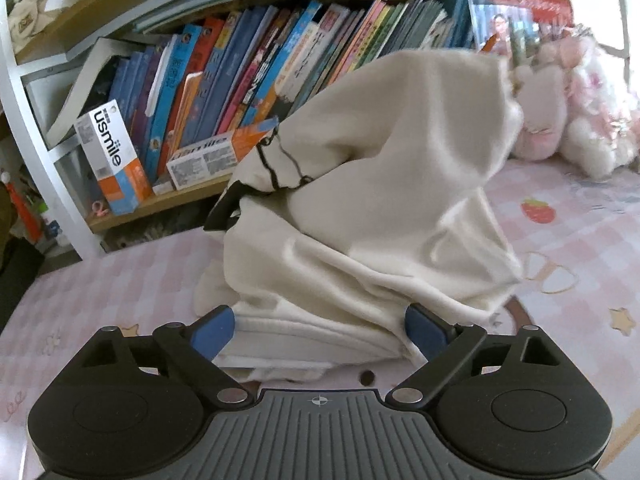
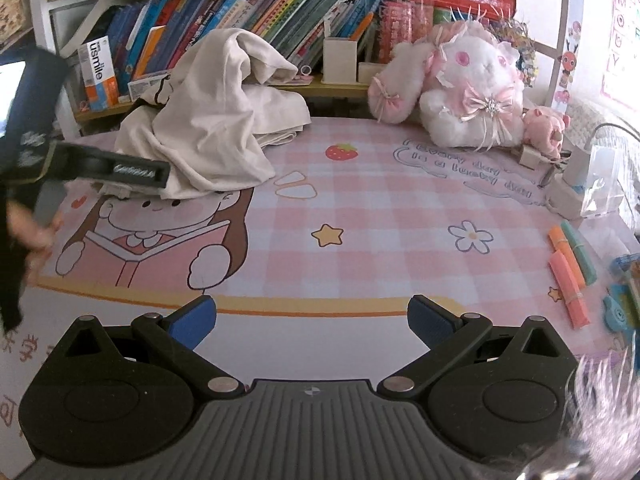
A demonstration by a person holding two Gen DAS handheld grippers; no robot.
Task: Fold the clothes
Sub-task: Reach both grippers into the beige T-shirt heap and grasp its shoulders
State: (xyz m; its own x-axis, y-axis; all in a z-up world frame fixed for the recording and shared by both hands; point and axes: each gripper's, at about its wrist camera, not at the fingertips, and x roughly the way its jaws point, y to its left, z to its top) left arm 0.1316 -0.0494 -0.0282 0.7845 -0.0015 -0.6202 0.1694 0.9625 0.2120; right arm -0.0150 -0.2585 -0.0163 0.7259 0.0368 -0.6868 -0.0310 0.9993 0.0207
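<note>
A cream-white garment (image 1: 360, 184) with a black drawn pattern lies in a tall crumpled heap on the pink checked desk mat (image 1: 100, 292). My left gripper (image 1: 318, 330) is open, its blue pads on either side of the heap's lower folded edge, close against the cloth. In the right wrist view the same garment (image 2: 216, 120) sits at the back left of the mat, with the left gripper's body (image 2: 120, 168) at its near side. My right gripper (image 2: 312, 320) is open and empty over the mat's front edge, well away from the cloth.
A bookshelf (image 2: 248, 12) full of books runs along the back. A pink-white plush rabbit (image 2: 472, 88) sits at the back right. A white charger and clear box (image 2: 584, 184) and several orange and green sticks (image 2: 572, 268) lie at the right edge.
</note>
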